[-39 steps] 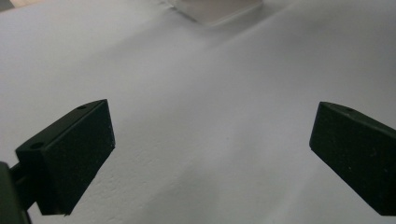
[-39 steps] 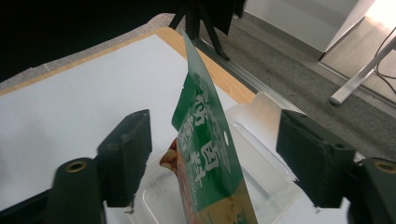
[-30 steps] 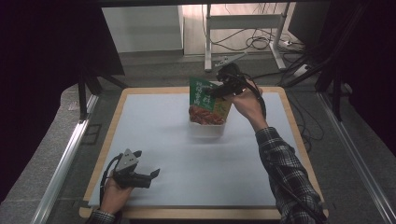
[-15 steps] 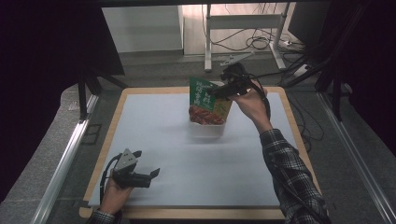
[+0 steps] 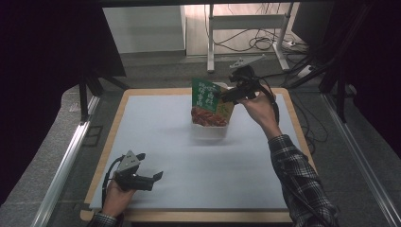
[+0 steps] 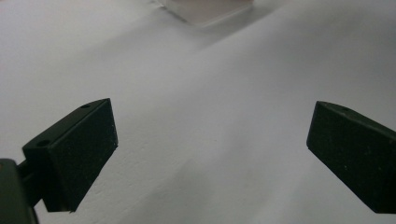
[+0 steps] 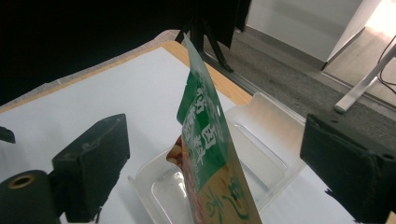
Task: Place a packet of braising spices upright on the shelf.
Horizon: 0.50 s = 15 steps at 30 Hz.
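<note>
Snack packet standing upright in clear tray near the far edge of the tabletop; both grippers unloaded.

The green and orange packet (image 5: 208, 102) stands on edge inside the clear plastic tray (image 5: 209, 131), towards the tabletop's (image 5: 156, 142) far edge, right of its middle. The right gripper (image 5: 218, 96) is at the packet's top; its jaws have just been opening and now stand spread to either side of the packet, pads clear of it in the right gripper view. The left gripper (image 5: 158, 176) lies low near the tabletop's near left corner, well apart from the tray, jaws spread wide with bare surface between them.
</note>
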Each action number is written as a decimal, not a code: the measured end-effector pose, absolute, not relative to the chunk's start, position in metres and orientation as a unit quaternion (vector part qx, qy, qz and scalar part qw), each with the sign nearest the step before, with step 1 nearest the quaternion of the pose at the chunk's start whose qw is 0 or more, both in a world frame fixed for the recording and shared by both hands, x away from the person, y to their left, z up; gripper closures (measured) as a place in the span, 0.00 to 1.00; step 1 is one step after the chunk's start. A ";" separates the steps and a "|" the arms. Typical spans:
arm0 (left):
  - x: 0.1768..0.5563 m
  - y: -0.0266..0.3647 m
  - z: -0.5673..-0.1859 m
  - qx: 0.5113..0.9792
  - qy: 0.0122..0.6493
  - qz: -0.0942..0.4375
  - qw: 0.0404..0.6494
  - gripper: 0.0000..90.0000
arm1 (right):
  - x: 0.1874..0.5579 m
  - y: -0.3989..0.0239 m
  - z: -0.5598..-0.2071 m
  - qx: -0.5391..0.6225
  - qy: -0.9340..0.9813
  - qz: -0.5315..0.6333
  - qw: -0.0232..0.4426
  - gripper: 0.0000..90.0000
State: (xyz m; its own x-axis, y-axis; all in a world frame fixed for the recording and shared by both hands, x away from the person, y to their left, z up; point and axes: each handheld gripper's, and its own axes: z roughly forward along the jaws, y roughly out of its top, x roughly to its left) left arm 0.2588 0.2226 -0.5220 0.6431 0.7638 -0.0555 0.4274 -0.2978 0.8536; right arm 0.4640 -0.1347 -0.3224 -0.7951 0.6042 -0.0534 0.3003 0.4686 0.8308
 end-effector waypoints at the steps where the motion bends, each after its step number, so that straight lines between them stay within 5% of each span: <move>1: 0.259 0.223 -0.522 0.782 0.381 0.182 0.458 0.02 | 0.464 -0.136 -0.323 0.270 0.839 0.440 0.175 0.08; 15: 0.260 0.224 -0.522 0.783 0.381 0.174 0.459 0.03 | 0.456 -0.152 -0.324 0.275 0.833 0.446 0.178 0.05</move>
